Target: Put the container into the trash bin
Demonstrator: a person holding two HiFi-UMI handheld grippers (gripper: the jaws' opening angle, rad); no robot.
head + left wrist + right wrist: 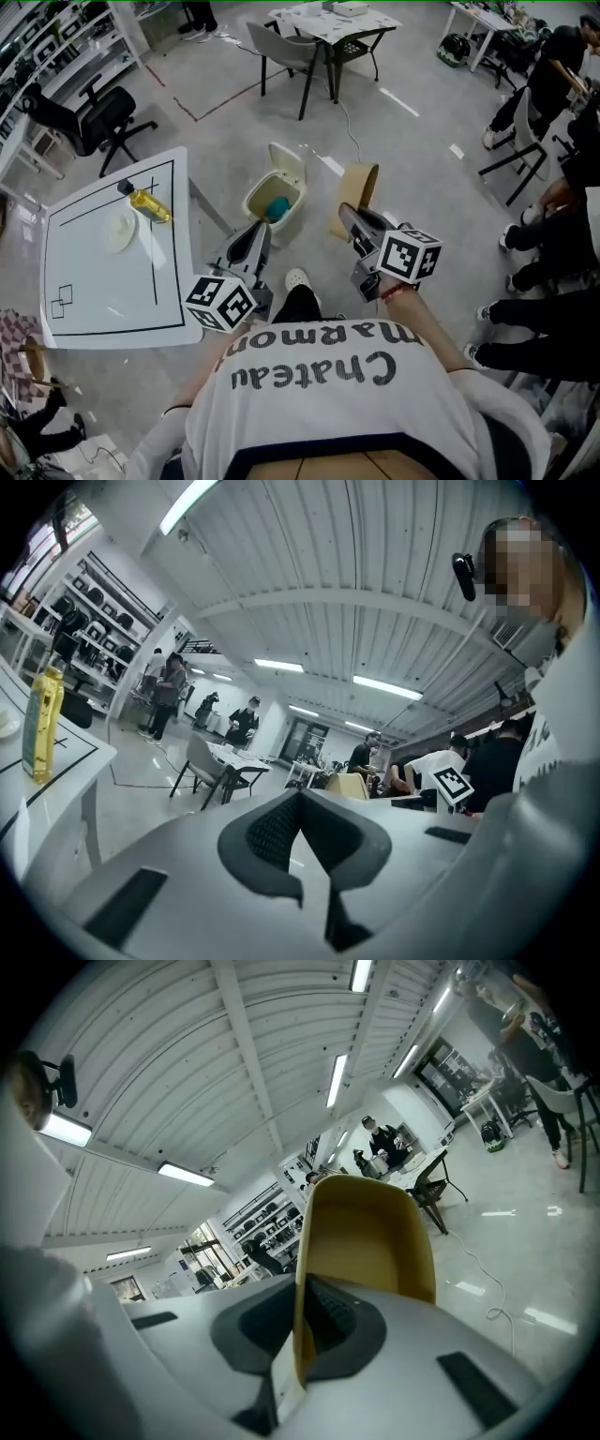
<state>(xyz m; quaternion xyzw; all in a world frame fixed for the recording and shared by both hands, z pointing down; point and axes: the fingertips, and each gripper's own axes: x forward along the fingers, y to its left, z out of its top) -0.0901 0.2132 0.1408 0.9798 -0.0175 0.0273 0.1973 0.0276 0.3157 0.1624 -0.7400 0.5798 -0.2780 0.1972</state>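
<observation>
The tan thin-walled container (370,1241) is smooth, matt, paper-like stock. The right gripper (300,1321) has a grey matt plastic shell and dark ribbed pads. The cream trash bin (255,202) is smooth plastic. The white bench (103,281) has a smooth top. The grey floor (544,1260) is polished and reflective. The yellow bottle (150,204) is glossy translucent plastic.

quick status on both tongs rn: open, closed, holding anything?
Left tongs: closed, nothing between them.
Right tongs: closed on the wall of the tan container.
</observation>
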